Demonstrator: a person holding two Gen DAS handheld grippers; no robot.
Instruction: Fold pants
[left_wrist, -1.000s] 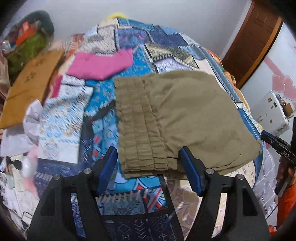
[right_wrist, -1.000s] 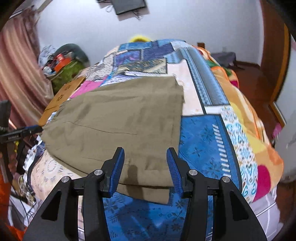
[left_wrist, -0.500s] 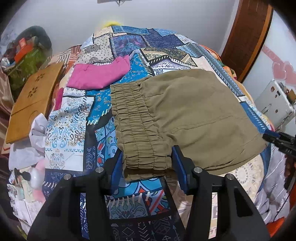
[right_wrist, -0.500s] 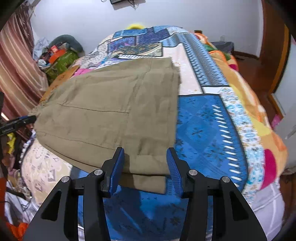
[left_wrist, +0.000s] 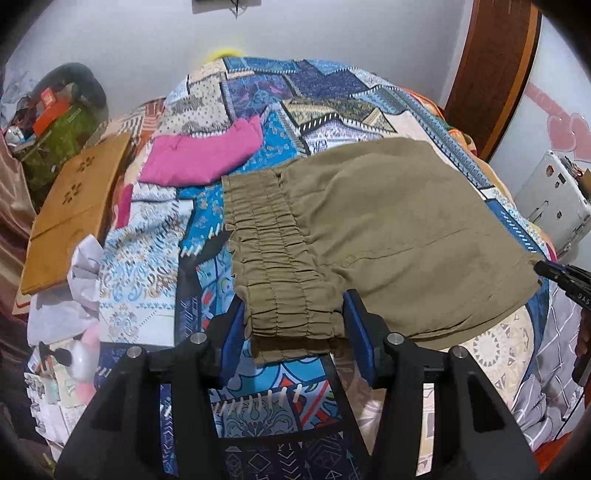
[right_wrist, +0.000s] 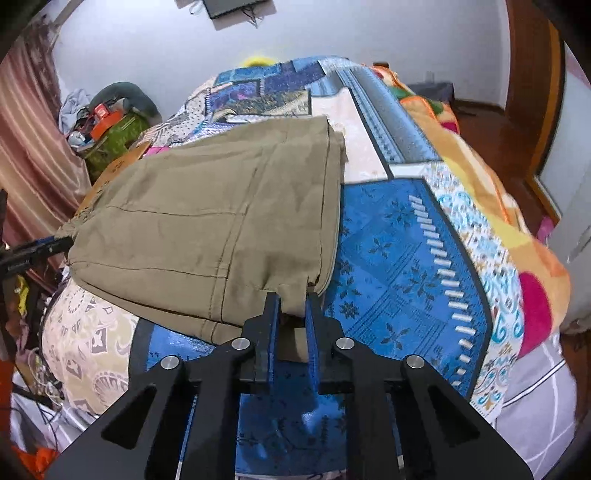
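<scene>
Across the bed's patchwork quilt (left_wrist: 332, 92) lie the olive pants (left_wrist: 388, 229), folded into a broad, roughly square slab of matte woven cloth, with a straight stitched seam running across the upper layer. Their elastic waistband (left_wrist: 273, 258) is gathered into 3 ribbed, shirred rows that form the slab's left edge in the left wrist view. The left claw (left_wrist: 293, 328) straddles the near end of that waistband, its 2 blue-padded fingers (left_wrist: 232, 332) pressed against either side of the bunched fabric and clamped on it.

At the opposite end, the right claw (right_wrist: 291, 306) has its jaws closing on the pants' near right corner (right_wrist: 295, 291), where the hem layers pucker into soft creases between the narrow blue pads; the cloth is pinched there. The black tip of each claw shows at the far edge of the other's view.

The quilt is printed in blue, cream and orange geometric blocks. Beyond the waistband rests a folded magenta garment (left_wrist: 199, 155), smooth and soft-edged. Left of the bed lies a flat tan wooden board (left_wrist: 74, 199) with cut-out floral shapes.
</scene>
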